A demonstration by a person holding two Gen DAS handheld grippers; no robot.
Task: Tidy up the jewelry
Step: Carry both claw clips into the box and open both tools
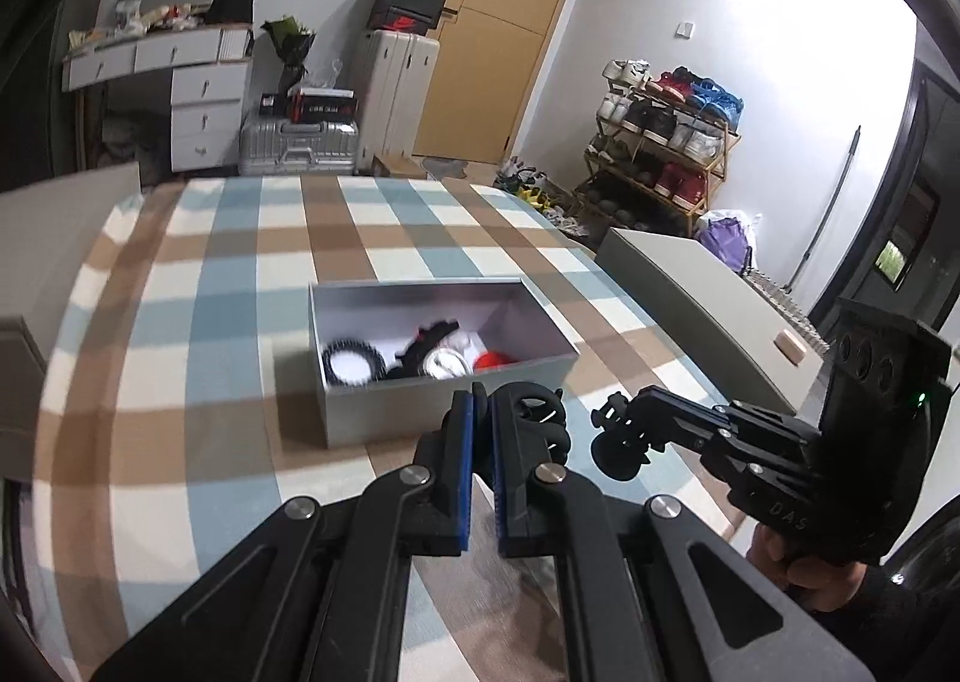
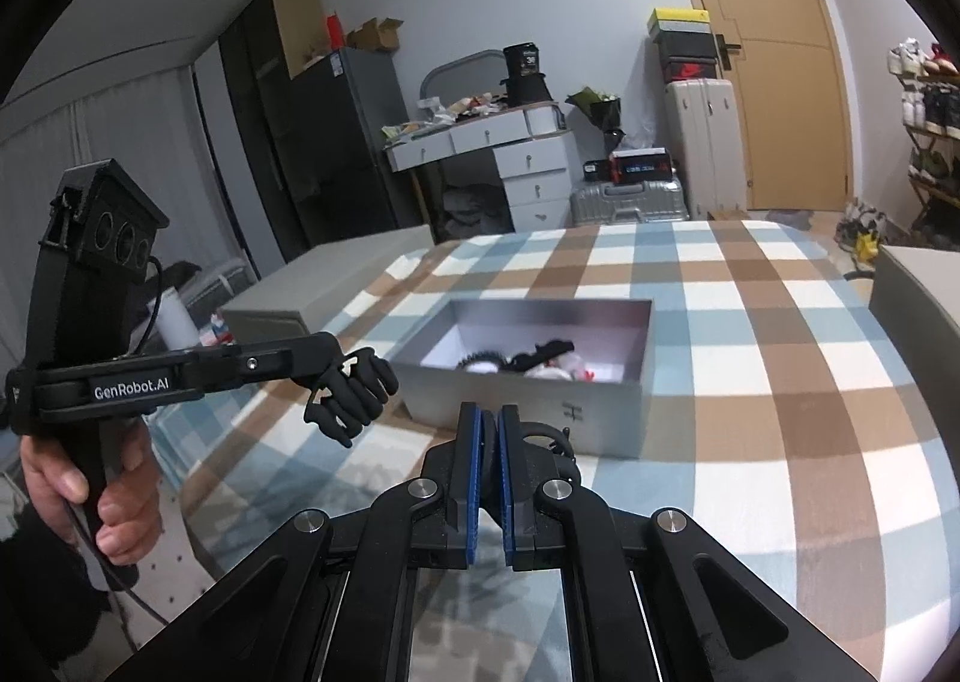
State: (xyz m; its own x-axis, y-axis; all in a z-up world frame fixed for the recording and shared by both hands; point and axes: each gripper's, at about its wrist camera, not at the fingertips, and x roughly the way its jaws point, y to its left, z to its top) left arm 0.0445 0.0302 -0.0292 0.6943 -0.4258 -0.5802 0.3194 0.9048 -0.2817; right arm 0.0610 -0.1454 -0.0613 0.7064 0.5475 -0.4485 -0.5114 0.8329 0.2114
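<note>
An open grey box [image 1: 372,412] sits on the checked tablecloth [image 1: 240,274]. Inside lie a black spiky ring [image 1: 354,361], a black piece [image 1: 432,337], a white round piece [image 1: 447,364] and a red piece [image 1: 495,361]. My left gripper [image 1: 480,400] hovers just in front of the box's near wall, its blue pads shut with nothing seen between them. My right gripper [image 1: 615,439] hangs to its right, also shut and empty. In the right wrist view the box [image 2: 600,418] lies ahead of the right gripper [image 2: 489,418], and the left gripper [image 2: 354,394] is at the left, held by a hand [image 2: 114,496].
A grey block [image 1: 690,298] stands by the table's right edge and another [image 2: 324,286] by its left. Behind the table are a white drawer desk [image 1: 198,100], suitcases [image 1: 396,94], a wooden door [image 1: 504,22] and a shoe rack [image 1: 660,142].
</note>
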